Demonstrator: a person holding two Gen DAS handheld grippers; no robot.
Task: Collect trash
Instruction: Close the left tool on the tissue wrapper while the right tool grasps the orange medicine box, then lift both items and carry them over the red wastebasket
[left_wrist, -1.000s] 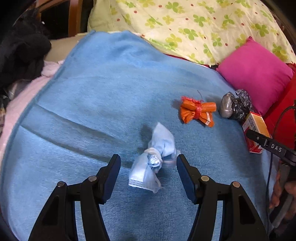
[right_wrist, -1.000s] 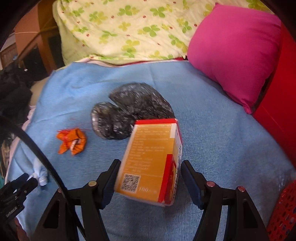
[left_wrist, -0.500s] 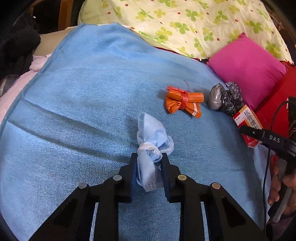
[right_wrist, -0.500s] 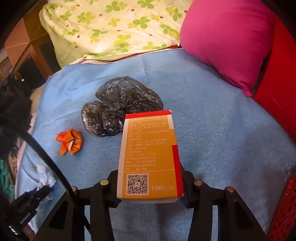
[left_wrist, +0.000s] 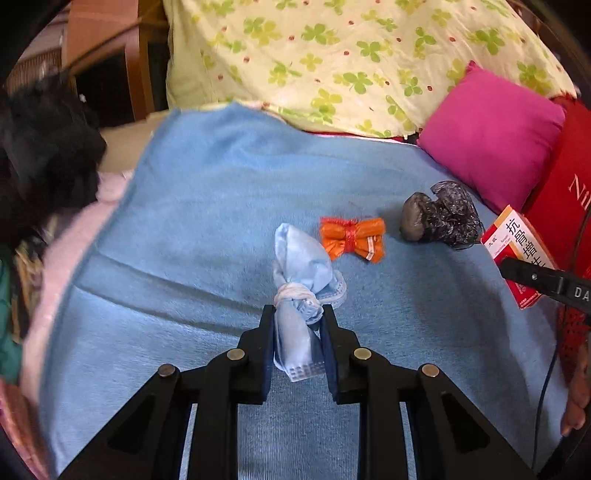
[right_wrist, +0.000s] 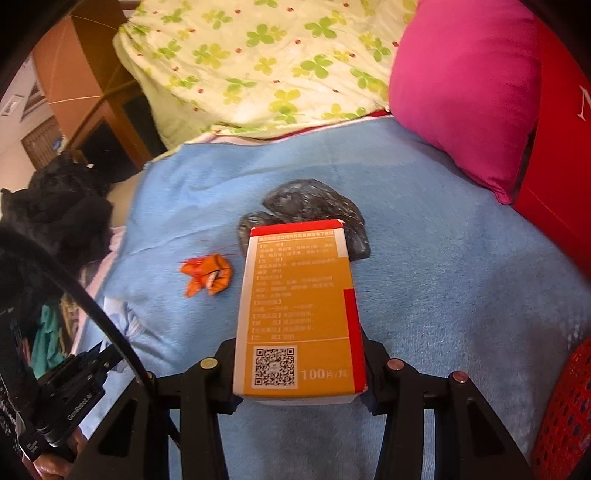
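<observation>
Both tools have just clenched: left tool (left_wrist: 297, 317) on the knotted mask (left_wrist: 301, 280), right tool (right_wrist: 300, 363) on the box (right_wrist: 297, 310). We're mid-pickup; next, carry both toward the red basket (right_wrist: 565, 417) at four o'clock.

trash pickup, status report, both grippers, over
Left gripper shut on knotted blue mask; right gripper shut on orange box. Orange wrapper and black bag lie on the blue blanket. Nothing in the way.
</observation>
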